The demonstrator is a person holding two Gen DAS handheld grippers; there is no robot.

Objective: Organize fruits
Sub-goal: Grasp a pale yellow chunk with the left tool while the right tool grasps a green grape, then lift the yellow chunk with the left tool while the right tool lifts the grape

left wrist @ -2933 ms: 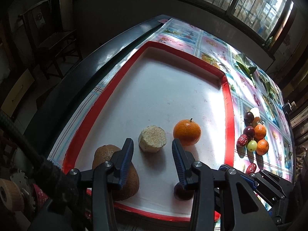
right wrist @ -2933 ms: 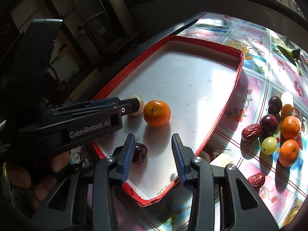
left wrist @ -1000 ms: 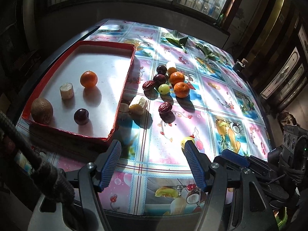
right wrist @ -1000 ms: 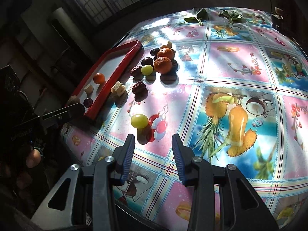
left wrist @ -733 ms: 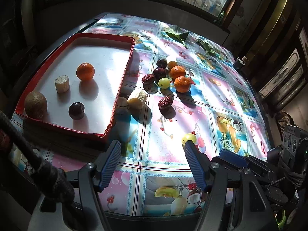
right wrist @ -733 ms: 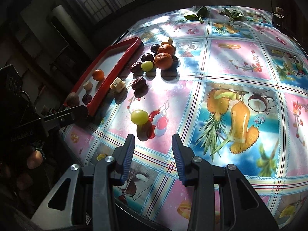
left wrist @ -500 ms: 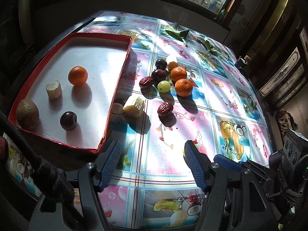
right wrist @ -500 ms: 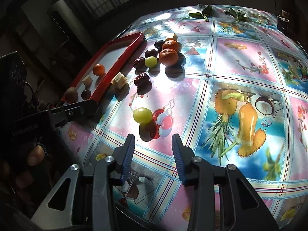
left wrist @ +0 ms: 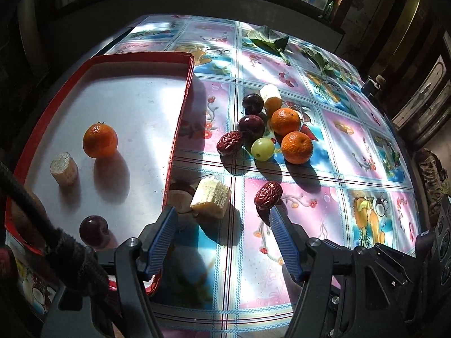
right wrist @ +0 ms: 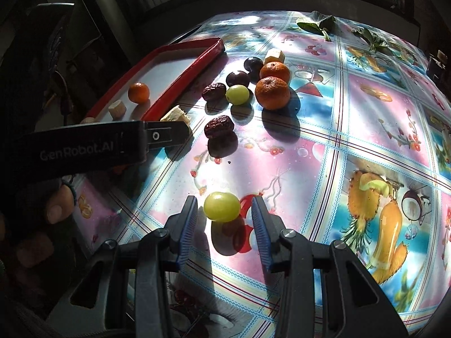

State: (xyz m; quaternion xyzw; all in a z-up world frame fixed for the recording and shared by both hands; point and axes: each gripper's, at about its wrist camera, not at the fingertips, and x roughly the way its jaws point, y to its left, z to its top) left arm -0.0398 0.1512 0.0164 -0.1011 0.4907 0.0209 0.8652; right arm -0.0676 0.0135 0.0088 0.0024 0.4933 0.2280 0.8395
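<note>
Right gripper [right wrist: 224, 214] fingers apart, empty, straddling grape [right wrist: 221, 206] on bench [right wrist: 324, 129], just at twelve o'clock. Left gripper [left wrist: 222, 225] fingers wide apart, empty, corn chunk [left wrist: 210, 197] at twelve; tray [left wrist: 180, 118] at ten.

Free room on the counter, and what blocks it

The right gripper [right wrist: 224, 211] has bare counter [right wrist: 324, 146] beyond the green grape [right wrist: 221, 206] (nothing touches it); the left gripper [left wrist: 222, 219] faces the white chunk [left wrist: 210, 196], a red date [left wrist: 268, 195] and the tray wall [left wrist: 176, 138].
</note>
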